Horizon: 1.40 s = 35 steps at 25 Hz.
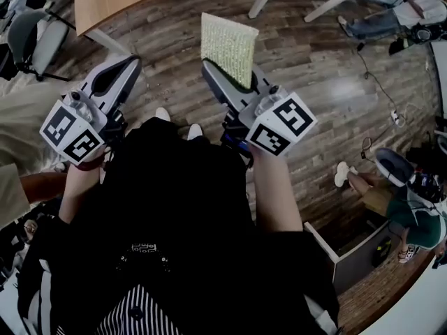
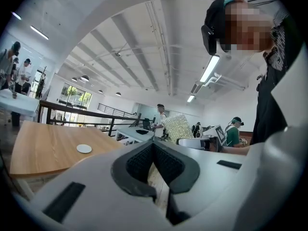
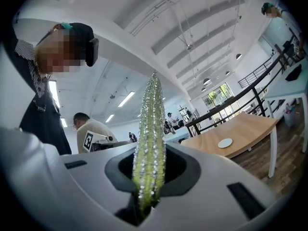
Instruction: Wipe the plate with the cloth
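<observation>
Holding the cloth (image 3: 151, 119) pinched upright in my right gripper (image 3: 150, 162), my left gripper (image 2: 154, 146) closed on nothing, I should carry it over to the wooden table (image 2: 43, 150), where the plate (image 2: 84, 148) lies well away, and lay its broad face flat on the plate.

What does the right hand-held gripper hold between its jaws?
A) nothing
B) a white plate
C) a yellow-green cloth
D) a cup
C: in the right gripper view, the right hand-held gripper has its jaws closed on the yellow-green cloth, which stands up from between them.
</observation>
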Tool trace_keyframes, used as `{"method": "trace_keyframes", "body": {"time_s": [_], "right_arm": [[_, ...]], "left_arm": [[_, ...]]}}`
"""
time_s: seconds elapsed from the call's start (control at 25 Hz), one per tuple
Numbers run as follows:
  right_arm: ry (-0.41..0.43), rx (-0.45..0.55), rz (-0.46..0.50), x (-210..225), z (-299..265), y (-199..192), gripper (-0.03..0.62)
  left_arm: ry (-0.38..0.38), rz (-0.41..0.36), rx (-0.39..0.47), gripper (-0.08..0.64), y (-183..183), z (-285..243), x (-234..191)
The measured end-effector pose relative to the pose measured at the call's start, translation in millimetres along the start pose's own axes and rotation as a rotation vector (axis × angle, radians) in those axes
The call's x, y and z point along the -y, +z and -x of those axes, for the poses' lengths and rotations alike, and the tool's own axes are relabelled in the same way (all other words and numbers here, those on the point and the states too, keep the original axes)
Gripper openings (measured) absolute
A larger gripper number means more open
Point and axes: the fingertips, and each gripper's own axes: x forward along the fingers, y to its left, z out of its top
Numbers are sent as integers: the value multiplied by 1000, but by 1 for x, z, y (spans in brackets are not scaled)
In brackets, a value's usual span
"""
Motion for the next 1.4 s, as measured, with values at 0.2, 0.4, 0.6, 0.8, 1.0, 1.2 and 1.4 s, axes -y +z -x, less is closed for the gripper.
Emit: {"method": "trace_keyframes", "body": {"time_s": [0.2,0.4,0.6,0.8,1.0,1.2,1.4], "right_arm": [[-1,-19,-28,30,-30,1,49],[-22,-71,-9,61,-71,9,49],[-40,-92,17,79,-121,34,49],[-93,-133,-4,112,-178,45,49],[-151,-137,-36,146,-231,53,49],[-162,-164,-16,159,-284,53,49],[-156,-186,-40,168,-310,48,49]], "left_arm": [[-25,6,-2,-6,5,-25,-36],[-40,-86,-37,-8,11,-56,-86],[-81,-103,-40,-8,42,-77,-137],[-106,-67,-45,-8,63,-90,-208],[-104,-66,-53,-8,80,-89,-279],[-121,-39,-51,-8,79,-89,-329],[-134,-44,-41,-8,85,-86,-348]]}}
